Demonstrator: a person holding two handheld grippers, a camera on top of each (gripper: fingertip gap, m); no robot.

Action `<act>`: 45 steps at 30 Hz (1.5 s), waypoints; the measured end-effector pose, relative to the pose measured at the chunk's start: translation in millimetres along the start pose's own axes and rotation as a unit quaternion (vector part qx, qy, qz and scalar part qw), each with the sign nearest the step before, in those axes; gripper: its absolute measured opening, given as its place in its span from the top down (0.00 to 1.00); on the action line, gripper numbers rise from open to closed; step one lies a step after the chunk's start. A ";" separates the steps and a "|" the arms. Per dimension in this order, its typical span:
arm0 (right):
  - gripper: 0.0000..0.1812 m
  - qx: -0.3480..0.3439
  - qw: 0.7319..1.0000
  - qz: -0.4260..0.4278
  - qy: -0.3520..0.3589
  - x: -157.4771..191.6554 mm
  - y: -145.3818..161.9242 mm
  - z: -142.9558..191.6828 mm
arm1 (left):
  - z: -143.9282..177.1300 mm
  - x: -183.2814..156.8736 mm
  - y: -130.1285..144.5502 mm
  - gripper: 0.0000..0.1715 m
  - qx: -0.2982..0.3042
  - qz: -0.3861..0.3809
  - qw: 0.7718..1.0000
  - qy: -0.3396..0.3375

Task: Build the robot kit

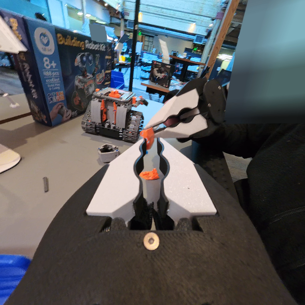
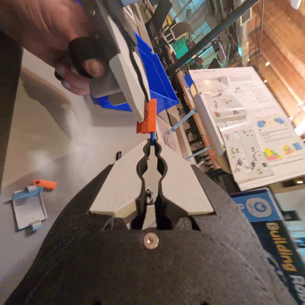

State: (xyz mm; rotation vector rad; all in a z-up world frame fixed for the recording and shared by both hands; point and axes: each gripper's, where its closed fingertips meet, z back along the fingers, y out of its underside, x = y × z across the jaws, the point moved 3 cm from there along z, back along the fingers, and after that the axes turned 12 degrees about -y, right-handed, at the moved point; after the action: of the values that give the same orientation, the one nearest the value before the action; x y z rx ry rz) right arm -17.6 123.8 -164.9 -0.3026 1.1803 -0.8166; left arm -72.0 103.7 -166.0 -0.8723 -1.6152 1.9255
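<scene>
Above the grey surface (image 1: 54, 165), your left gripper (image 1: 149, 142) pinches an orange brick piece (image 1: 148, 136) in its jaws; your right gripper (image 2: 152, 142) nips its blue pin (image 2: 152, 137). The blue bin (image 2: 158, 79) behind is half hidden, its contents unseen.

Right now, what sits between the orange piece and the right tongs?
A short blue pin, sticking out of the orange piece that the left tongs hold, its end pinched in the right tongs. The right wrist view shows it.
</scene>
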 end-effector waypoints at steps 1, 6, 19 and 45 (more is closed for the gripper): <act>0.99 0.011 1.000 0.025 0.011 1.2 -0.8 -0.2 | 0.5 -2.8 -1.2 0.96 -0.004 -0.006 1.000 0.005; 0.99 0.003 0.998 0.049 0.030 0.0 -5.4 2.7 | 2.2 -11.7 -6.0 1.00 -0.017 -0.090 0.995 -0.026; 0.88 -0.024 0.999 0.013 -0.020 0.7 3.0 3.5 | -8.7 -24.5 7.8 1.00 0.051 -0.488 0.848 -0.199; 0.92 -0.004 0.995 0.042 -0.088 22.8 7.8 -1.4 | -16.3 -32.2 26.1 1.00 0.099 -0.589 0.784 -0.169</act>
State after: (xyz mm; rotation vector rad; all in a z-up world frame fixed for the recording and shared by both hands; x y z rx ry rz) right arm -12.4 113.4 -186.1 -0.3218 1.0255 -0.6971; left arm -37.0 86.8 -187.8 0.5735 -1.4795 1.2462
